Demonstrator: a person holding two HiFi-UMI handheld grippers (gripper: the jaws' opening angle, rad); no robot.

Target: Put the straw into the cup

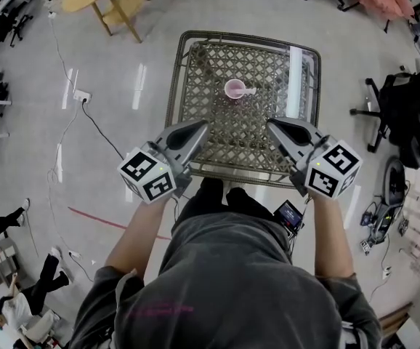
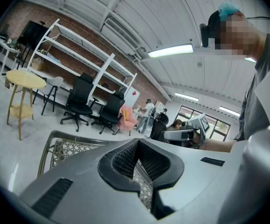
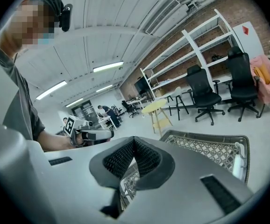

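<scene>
Only the head view shows the cup (image 1: 234,89). It is pink and round, and it stands open side up near the middle of the table (image 1: 246,37). A short pale bit touches its right side. It looks like the straw (image 1: 249,91), but it is too small to tell for sure. It lies outside the cup, far from both grippers.

The head view also shows a long white tube (image 1: 295,78) lying along the right edge of the table. The right gripper view shows a bit of that tube too. The left gripper view does not.

The two gripper views show things the head view does not: tall white shelves (image 2: 86,62), a brick wall and ceiling lights. Each of these views also shows the other gripper, held out in a hand.

There is one cup, one table and one tube. There are two grippers. Each gripper view shows one yellow stool (image 2: 25,80) and two black chairs (image 2: 80,97).

The left gripper (image 1: 201,126) has its jaws closed, with nothing between them. The right gripper (image 1: 272,123) is closed too, and it holds nothing. Both hang over the near edge of the table.
</scene>
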